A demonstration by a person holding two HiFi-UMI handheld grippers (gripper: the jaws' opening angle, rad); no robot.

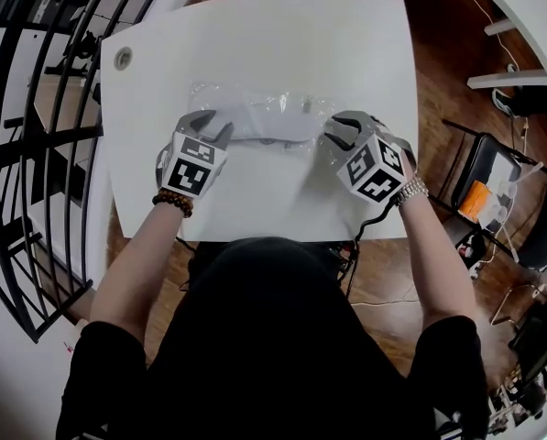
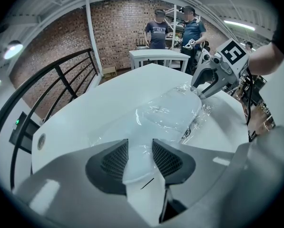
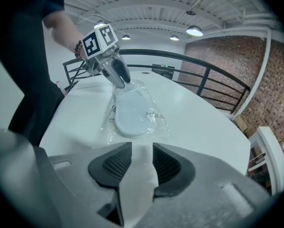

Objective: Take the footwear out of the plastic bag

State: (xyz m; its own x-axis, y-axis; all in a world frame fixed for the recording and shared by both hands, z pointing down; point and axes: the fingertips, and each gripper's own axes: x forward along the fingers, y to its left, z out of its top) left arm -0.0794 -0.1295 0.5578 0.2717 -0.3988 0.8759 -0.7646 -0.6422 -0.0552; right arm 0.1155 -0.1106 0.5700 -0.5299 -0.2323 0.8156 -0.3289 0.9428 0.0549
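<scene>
A clear plastic bag (image 1: 255, 106) lies across the white table (image 1: 255, 35) with a flat white slipper (image 1: 268, 125) inside. My left gripper (image 1: 211, 123) is at the bag's left end. In the left gripper view its jaws (image 2: 139, 151) are shut on the slipper's (image 2: 172, 108) end, with plastic film over it. My right gripper (image 1: 339, 133) is at the bag's right end. In the right gripper view a pale strip sits pinched between its pads (image 3: 138, 156); it looks like the bag's (image 3: 153, 120) loose end. The slipper (image 3: 130, 115) lies just beyond.
A black railing (image 1: 35, 108) runs along the table's left side. A round cable hole (image 1: 123, 58) sits in the far left corner. A chair (image 1: 493, 181) and cables stand on the wood floor at right. Two people (image 2: 175, 30) stand by another white table (image 2: 156, 56).
</scene>
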